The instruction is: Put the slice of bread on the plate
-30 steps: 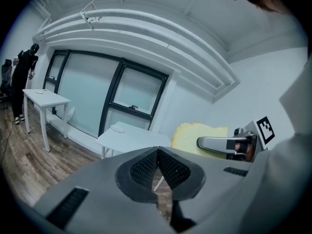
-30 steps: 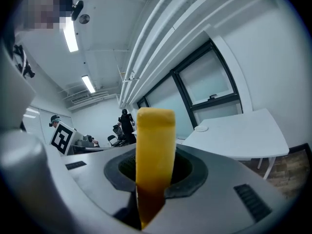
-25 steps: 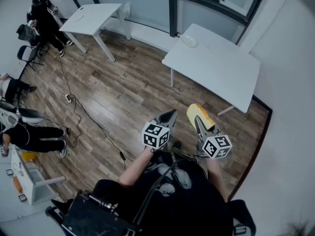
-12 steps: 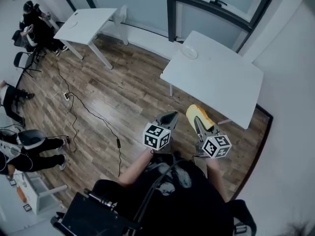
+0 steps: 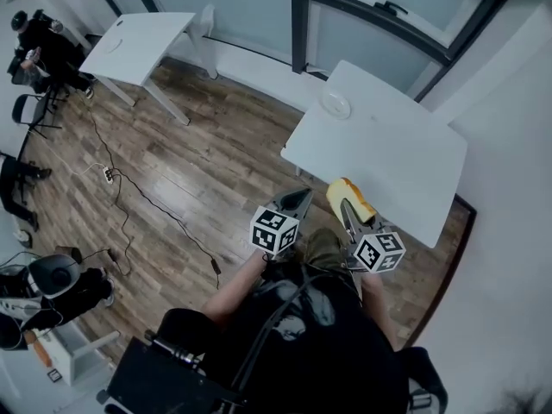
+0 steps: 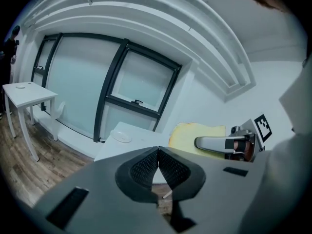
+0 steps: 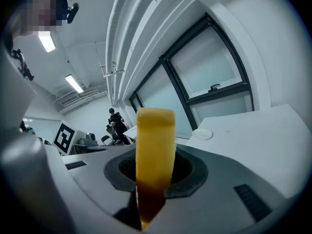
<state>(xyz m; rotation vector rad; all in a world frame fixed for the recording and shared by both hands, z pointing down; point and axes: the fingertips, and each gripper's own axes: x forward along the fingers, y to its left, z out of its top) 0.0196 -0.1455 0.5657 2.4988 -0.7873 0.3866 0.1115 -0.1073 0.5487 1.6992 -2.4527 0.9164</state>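
My right gripper [image 5: 347, 207] is shut on a yellow slice of bread [image 5: 349, 199], held on edge above the near edge of a white table [image 5: 405, 158]. In the right gripper view the slice of bread [image 7: 154, 155] stands upright between the jaws. A small white plate [image 5: 335, 103] sits at the table's far left corner; the plate [image 7: 202, 134] shows beyond the bread, and the plate [image 6: 121, 136] appears in the left gripper view too. My left gripper [image 5: 299, 199] is shut and empty, over the floor left of the table. Its pads [image 6: 146, 167] touch.
A second white table [image 5: 141, 42] stands at the back left by the window wall. Cables [image 5: 142, 198] trail across the wooden floor. People and chairs [image 5: 39, 54] are at the far left. A white wall [image 5: 509, 231] runs along the right.
Both grippers have moved toward the white table with the bread still held; the table and its plate now lie closer, and the bread is over the table's near edge.
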